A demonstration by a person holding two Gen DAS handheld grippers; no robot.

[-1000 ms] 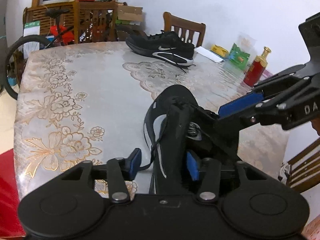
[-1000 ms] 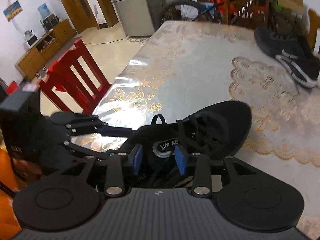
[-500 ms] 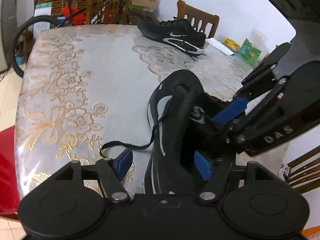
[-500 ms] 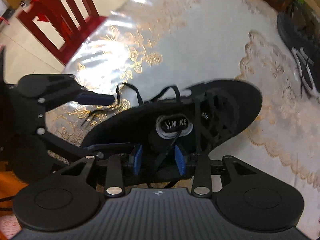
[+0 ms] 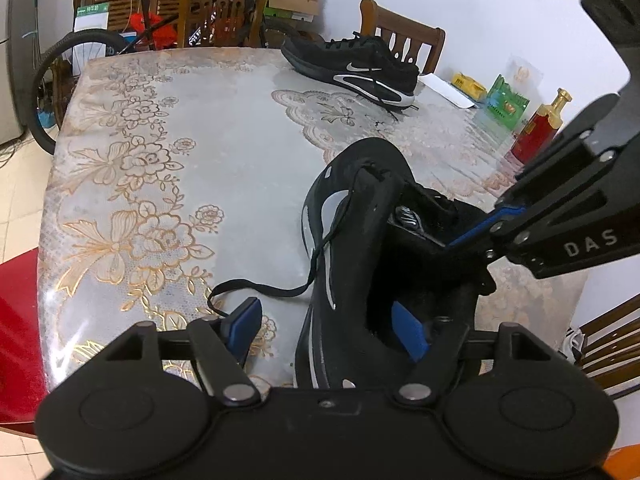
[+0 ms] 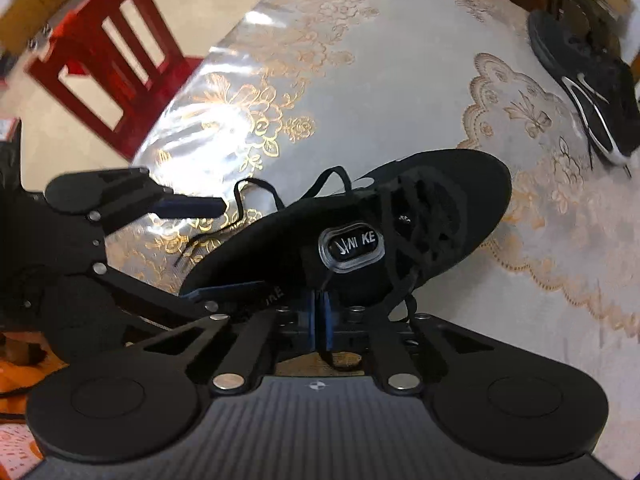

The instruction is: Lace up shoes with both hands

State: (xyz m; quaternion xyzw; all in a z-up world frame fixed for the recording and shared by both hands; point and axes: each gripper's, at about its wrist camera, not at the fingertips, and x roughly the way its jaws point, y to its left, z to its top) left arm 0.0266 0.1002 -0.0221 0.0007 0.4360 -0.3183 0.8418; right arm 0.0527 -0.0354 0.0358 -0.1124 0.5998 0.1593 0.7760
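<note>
A black Nike shoe (image 5: 360, 216) lies tilted on the table, its tongue label (image 6: 351, 246) facing the right wrist camera. My left gripper (image 5: 328, 328) is open and straddles the shoe's heel wall, one pad outside, one inside the opening. A loose black lace (image 5: 280, 290) runs from an eyelet down onto the table beside the left pad; it also shows in the right wrist view (image 6: 256, 196). My right gripper (image 6: 319, 320) is shut on another lace end (image 6: 404, 284) just below the tongue. It also shows in the left wrist view (image 5: 480, 232).
The second black shoe (image 5: 352, 68) lies at the table's far side. A red bottle (image 5: 538, 130), green packet (image 5: 506, 106) and papers stand by the wall. Wooden chairs (image 5: 404, 40), a red chair (image 6: 112, 64) and a bicycle (image 5: 80, 64) surround the floral table (image 5: 160, 140).
My right gripper's jaws have closed together on the lace at the tongue. My left gripper has drawn back, and the loose lace has spilled out onto the table.
</note>
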